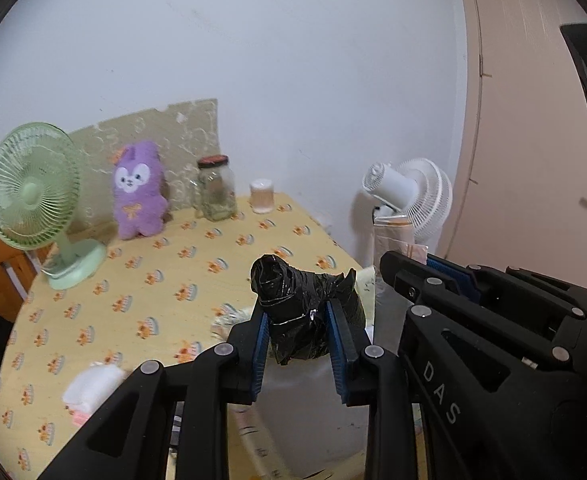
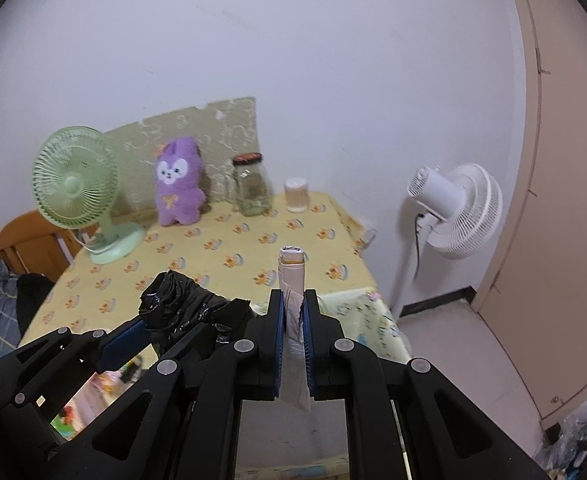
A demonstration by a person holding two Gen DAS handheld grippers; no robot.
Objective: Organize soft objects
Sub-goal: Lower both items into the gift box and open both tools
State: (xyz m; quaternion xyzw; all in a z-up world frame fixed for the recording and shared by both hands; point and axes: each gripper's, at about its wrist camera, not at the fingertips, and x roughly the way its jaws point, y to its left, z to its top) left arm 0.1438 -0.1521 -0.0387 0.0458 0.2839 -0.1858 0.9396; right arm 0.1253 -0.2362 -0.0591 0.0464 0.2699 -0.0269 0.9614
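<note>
My left gripper (image 1: 297, 344) pinches a crumpled black plastic bag (image 1: 305, 304) between its blue pads (image 1: 262, 344), and the bag bulges up above the fingertips. My right gripper (image 2: 293, 340) is pressed tight on a pale rolled bag (image 2: 292, 280) that stands upright between its pads, its rolled top sticking out above them and a loose tail hanging below. Both bundles are held in the air over the near edge of the table (image 1: 141, 264), side by side: in the right wrist view the black bag (image 2: 181, 300) and the left gripper (image 2: 161, 328) sit just left of the pale roll.

On the yellow patterned tablecloth, well apart from my tools, a green desk fan (image 1: 33, 192) stands at the left. Beside it a purple plush bunny (image 1: 138, 190) leans upright against the wall panel. Next come a glass jar (image 1: 214, 188) with a dark lid and a small pale cup (image 1: 262, 196). A white folded cloth (image 1: 93, 390) lies near the table's front left edge, blurred. A white standing fan (image 2: 457, 208) is on the floor to the right of the table.
</note>
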